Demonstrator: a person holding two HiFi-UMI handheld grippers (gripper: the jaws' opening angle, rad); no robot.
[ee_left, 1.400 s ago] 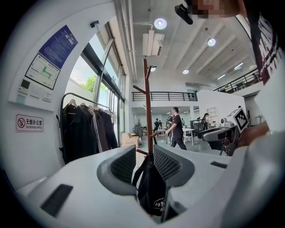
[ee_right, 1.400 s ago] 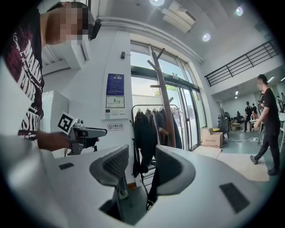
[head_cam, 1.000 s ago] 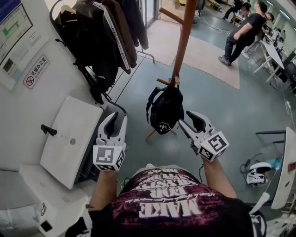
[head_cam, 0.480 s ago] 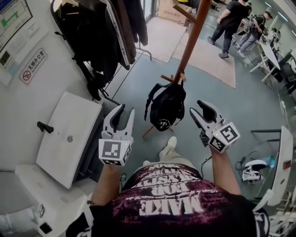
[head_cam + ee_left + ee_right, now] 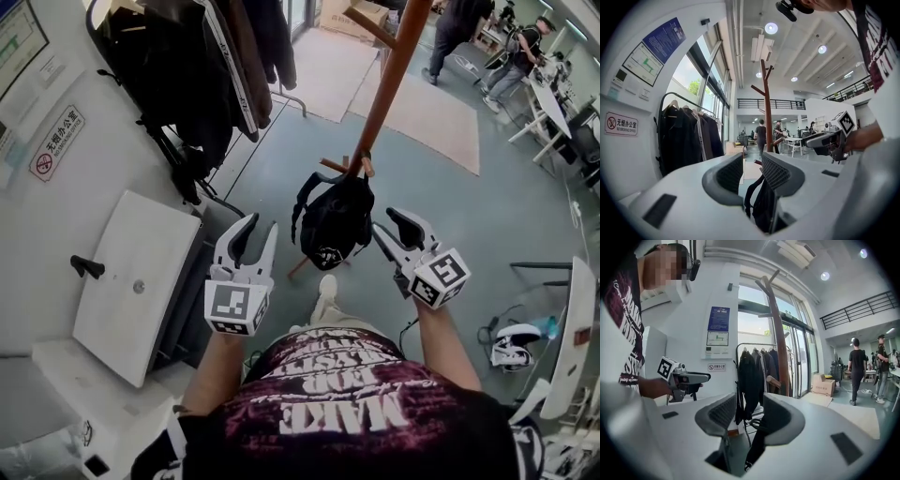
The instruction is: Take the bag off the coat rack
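A black backpack [image 5: 333, 220] hangs by its top loop from a low peg [image 5: 343, 167] of the brown wooden coat rack pole [image 5: 389, 75]. My left gripper [image 5: 260, 227] is open just left of the bag, apart from it. On the bag's other side, close to its edge, my right gripper [image 5: 386, 225] is open and holds nothing. In the left gripper view the bag [image 5: 761, 206] shows beyond the spread jaws of the left gripper [image 5: 752, 164], below the pole [image 5: 764, 93]. In the right gripper view a dark strip of the bag [image 5: 757, 441] shows past the right gripper [image 5: 750, 413].
A rail of dark coats [image 5: 206, 66] hangs at the back left against the wall. A white cabinet [image 5: 136, 281] stands at my left. A tan rug [image 5: 422, 103] and people [image 5: 520, 52] are beyond the rack. A headset [image 5: 511, 347] lies on the floor at right.
I have stepped closer to the rack; a shoe now shows under the bag. Both grippers stay open, and the right one has drawn nearer the bag's side.
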